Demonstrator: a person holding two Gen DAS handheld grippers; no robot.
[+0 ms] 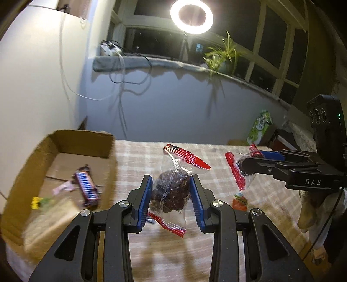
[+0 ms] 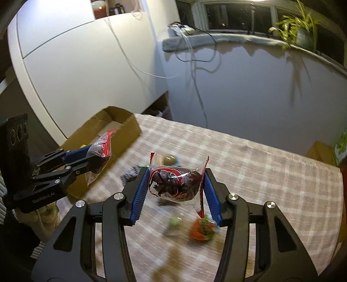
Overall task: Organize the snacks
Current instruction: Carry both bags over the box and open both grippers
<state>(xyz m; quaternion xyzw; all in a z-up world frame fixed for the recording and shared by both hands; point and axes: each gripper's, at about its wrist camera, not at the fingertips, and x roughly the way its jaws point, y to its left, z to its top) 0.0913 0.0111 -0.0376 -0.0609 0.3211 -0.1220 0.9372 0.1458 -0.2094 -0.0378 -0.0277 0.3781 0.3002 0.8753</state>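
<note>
Snacks [image 2: 201,227] on table [image 2: 271,173] blurred; cardboard box [image 1: 65,138] partly cropped.

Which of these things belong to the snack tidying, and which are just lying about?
Part of the job:
- left tongs gripping a clear-wrapped dark snack
- right tongs gripping a similar wrapped snack
- cardboard box holding a chocolate bar
- orange packet on the table

Just lying about:
- ring light
- potted plant
- cables
- green carton

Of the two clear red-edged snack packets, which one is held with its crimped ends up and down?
The packet in the left hand-held gripper; the right hand-held gripper's packet lies crosswise.
</note>
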